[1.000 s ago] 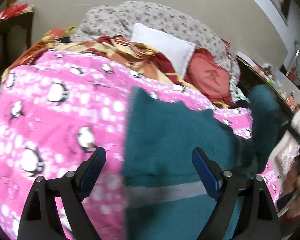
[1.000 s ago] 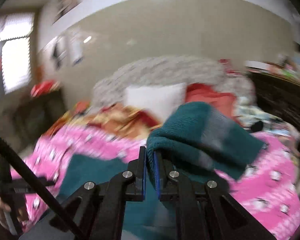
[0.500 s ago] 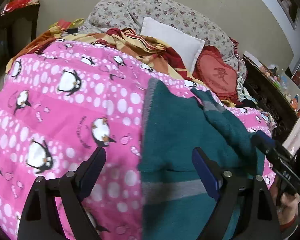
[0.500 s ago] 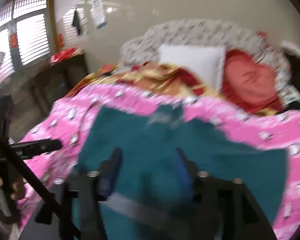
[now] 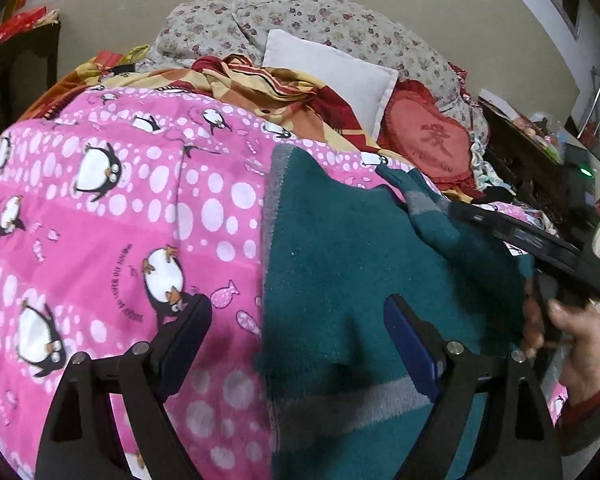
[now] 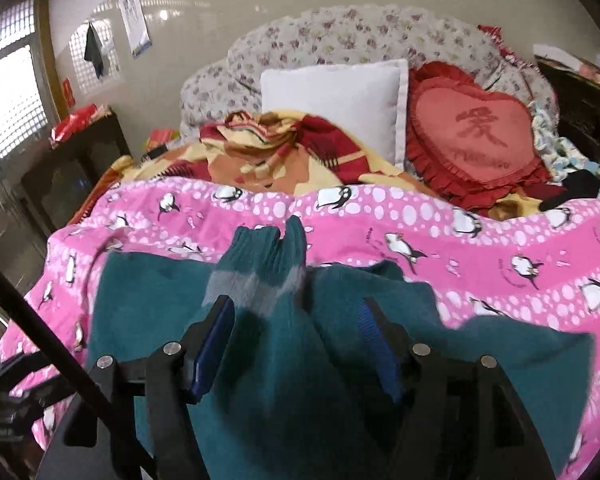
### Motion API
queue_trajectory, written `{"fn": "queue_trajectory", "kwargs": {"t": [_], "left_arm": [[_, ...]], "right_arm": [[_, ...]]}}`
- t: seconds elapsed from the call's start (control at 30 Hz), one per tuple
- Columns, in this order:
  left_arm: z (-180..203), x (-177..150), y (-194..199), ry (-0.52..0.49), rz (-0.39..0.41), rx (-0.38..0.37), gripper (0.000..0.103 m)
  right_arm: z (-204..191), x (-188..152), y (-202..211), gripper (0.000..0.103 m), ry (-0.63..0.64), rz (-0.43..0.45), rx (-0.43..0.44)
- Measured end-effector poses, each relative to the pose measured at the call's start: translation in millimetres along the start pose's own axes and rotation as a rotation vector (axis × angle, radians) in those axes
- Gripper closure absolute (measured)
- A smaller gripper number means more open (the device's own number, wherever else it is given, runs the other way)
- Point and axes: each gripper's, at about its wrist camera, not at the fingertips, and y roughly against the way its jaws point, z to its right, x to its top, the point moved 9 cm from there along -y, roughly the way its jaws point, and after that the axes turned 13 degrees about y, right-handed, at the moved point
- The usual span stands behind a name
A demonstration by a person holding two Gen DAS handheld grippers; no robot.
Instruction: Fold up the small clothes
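A teal sweater (image 6: 340, 380) lay half-folded on the pink penguin blanket (image 5: 100, 240); the left tongs (image 5: 296, 320) gaped wide, the right tongs (image 6: 296, 344), closing slightly and gripping nothing, hovered over the sweater's folded sleeve (image 6: 260, 264), which looked likely to slide open.

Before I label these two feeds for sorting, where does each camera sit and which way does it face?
Left wrist: on the left gripper, looking down the bed at the teal sweater edge on the pink penguin blanket; the person's right hand shows.
Right wrist: on the right gripper, jaws closing slightly, nothing gripped, over the folded sleeve.
Shared: sweater, blanket, white pillow, heart cushion.
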Motion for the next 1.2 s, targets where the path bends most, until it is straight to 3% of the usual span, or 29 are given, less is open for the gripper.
{"fn": "queue_trajectory", "kwargs": {"t": [0.03, 0.07, 0.1, 0.23, 0.33, 0.47, 0.6, 0.7, 0.73, 0.77, 0.9, 1.07, 1.13, 1.17, 1.2], "left_arm": [[0.1, -1.4, -2.2, -0.008, -0.004, -0.003, 0.016], [-0.7, -2.3, -4.5, -0.024, -0.005, -0.002, 0.016], [-1.9, -2.3, -5.8, -0.038, -0.002, 0.005, 0.016], [-8.1, 3.9, -2.0, -0.019, 0.002, -0.013, 0.016], [-19.1, 15.9, 11.8, 0.029, 0.035, -0.043, 0.016], [-32.1, 27.9, 25.4, 0.125, 0.072, -0.110, 0.011], [-23.7, 22.4, 18.1, 0.138, 0.024, -0.182, 0.011], [-17.6, 17.8, 13.5, 0.110, 0.017, -0.174, 0.010], [-15.7, 16.1, 13.3, 0.104, 0.018, -0.175, 0.010], [-13.9, 15.5, 12.9, 0.099, 0.019, -0.176, 0.009], [-4.1, 10.9, 7.9, 0.088, 0.009, -0.188, 0.004], [7.1, 0.3, -6.4, 0.015, -0.014, -0.105, 0.005], [16.5, -1.9, -7.7, -0.038, -0.007, -0.088, 0.028], [20.0, -3.2, -9.2, -0.067, -0.009, -0.062, 0.056], [22.3, -4.4, -11.1, -0.095, -0.008, -0.028, 0.072]], "right_arm": [[-0.5, -0.6, -7.3, 0.055, 0.001, -0.017, 0.005], [-2.9, -2.2, -15.7, 0.087, 0.009, -0.044, 0.014], [-4.6, -2.9, -16.9, 0.096, 0.020, -0.047, -0.001], [-31.2, 4.0, 20.9, 0.096, 0.040, 0.093, 0.041], [-72.3, 1.2, 51.4, 0.096, 0.139, 0.161, 0.083], [-119.1, -20.9, 49.8, 0.096, 0.230, 0.124, 0.135], [-136.3, -46.3, 29.8, 0.095, 0.234, 0.049, 0.177], [-133.2, -61.6, 28.0, 0.082, 0.164, -0.020, 0.258], [-131.6, -65.3, 33.1, 0.061, 0.136, -0.019, 0.292], [-128.7, -69.3, 42.4, 0.048, 0.110, -0.002, 0.320], [-104.8, -82.7, 74.4, 0.045, 0.100, 0.033, 0.274], [-52.8, -97.2, 99.5, 0.043, 0.036, 0.042, 0.182], [-31.7, -104.5, 105.6, 0.040, -0.008, 0.042, 0.157], [-21.8, -109.5, 108.6, 0.040, -0.035, 0.041, 0.152], [-13.3, -114.6, 111.6, 0.040, -0.058, 0.039, 0.146]]}}
